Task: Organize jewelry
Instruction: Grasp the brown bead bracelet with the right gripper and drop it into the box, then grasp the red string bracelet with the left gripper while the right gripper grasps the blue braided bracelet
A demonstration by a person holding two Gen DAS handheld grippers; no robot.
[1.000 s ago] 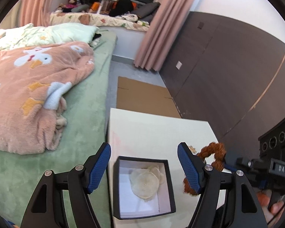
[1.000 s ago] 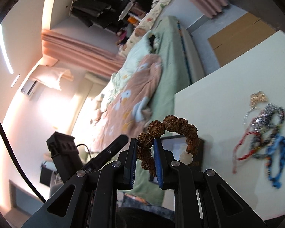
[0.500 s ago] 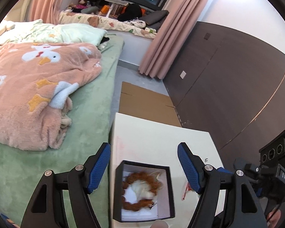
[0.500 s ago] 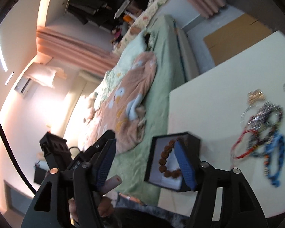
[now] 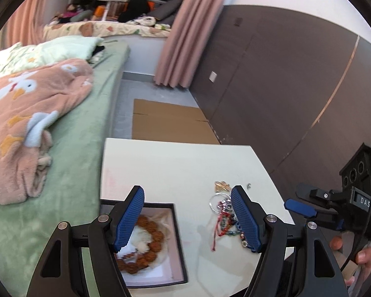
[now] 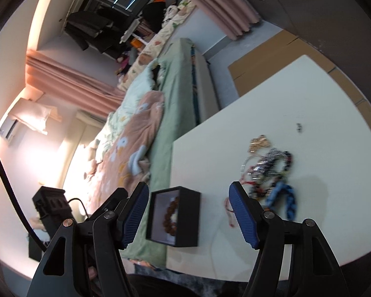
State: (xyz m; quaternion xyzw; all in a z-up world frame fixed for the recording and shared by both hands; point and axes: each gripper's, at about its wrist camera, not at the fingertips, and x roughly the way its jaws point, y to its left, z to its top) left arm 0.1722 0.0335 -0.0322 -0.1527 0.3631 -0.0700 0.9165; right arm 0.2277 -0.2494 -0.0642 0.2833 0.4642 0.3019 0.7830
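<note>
A black box (image 5: 178,245) with a white lining stands at the near left of a white table (image 5: 185,163); it also shows in the right wrist view (image 6: 185,212). A brown beaded bracelet (image 5: 153,237) lies inside it, seen too in the right wrist view (image 6: 170,212). A pile of loose jewelry (image 5: 225,220) lies to its right: red cords, beads, a blue braid (image 6: 287,198), a gold piece (image 6: 258,142). My left gripper (image 5: 188,220) is open above the box and pile. My right gripper (image 6: 189,212) is open and empty, above the table's near edge.
A bed with a green sheet (image 5: 69,163) and a pink blanket (image 5: 24,113) runs along the table's left side. Flat cardboard (image 5: 168,123) lies on the floor beyond the table. A dark panelled wall (image 5: 284,86) stands on the right.
My right gripper opened and let the brown bracelet drop into the box, then drew back. My left gripper shifted right, so the jewelry pile came into its view.
</note>
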